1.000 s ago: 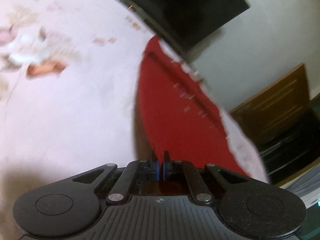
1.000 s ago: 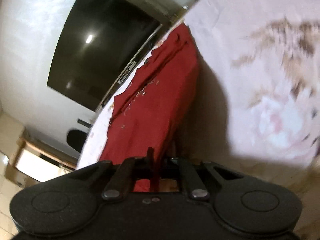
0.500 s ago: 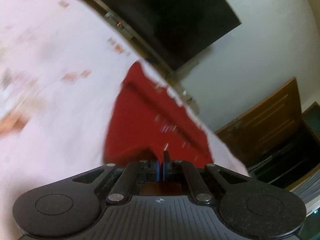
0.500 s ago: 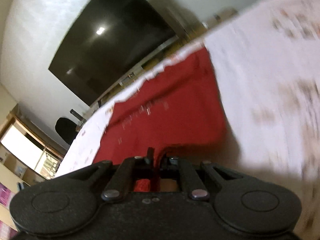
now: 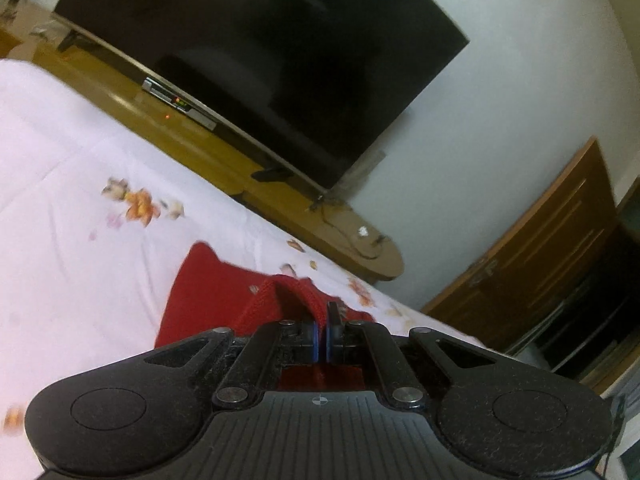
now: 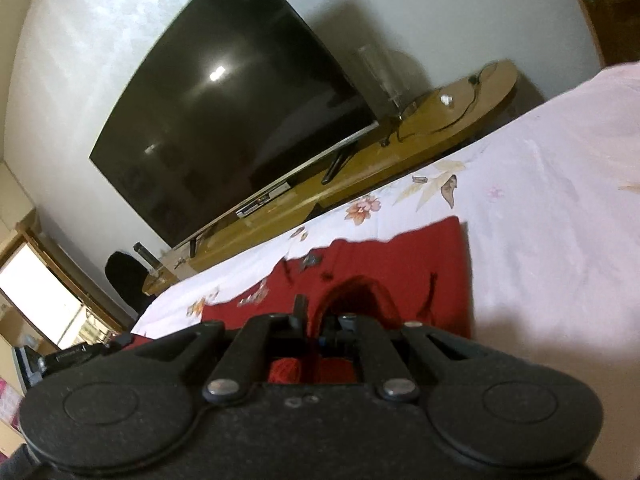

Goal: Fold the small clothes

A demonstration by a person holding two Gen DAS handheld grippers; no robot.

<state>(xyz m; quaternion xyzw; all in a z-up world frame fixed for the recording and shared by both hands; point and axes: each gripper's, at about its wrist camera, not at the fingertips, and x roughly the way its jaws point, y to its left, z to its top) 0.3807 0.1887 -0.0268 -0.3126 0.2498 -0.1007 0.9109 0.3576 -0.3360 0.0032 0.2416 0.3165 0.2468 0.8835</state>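
Left wrist, left hand-held gripper (image 5: pixel 321 330) clamped on red garment (image 5: pixel 224 292), right hand-held gripper (image 6: pixel 314 326) likewise

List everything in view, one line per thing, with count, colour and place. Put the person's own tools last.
red garment: one, red knit, spread on the bedsheet, near edge lifted into both tools.
bedsheet: one, pale pink with a floral print, under the garment.
television: one, black, screen off, on the wooden stand against the wall.
wooden stand: one, yellow-brown, beyond the bed.
set-top box: one, silver-black, on the stand under the television.
wooden cabinet: one, brown, right of the stand.
left tool: one, black, shut on the garment.
right tool: one, black, shut on the garment.
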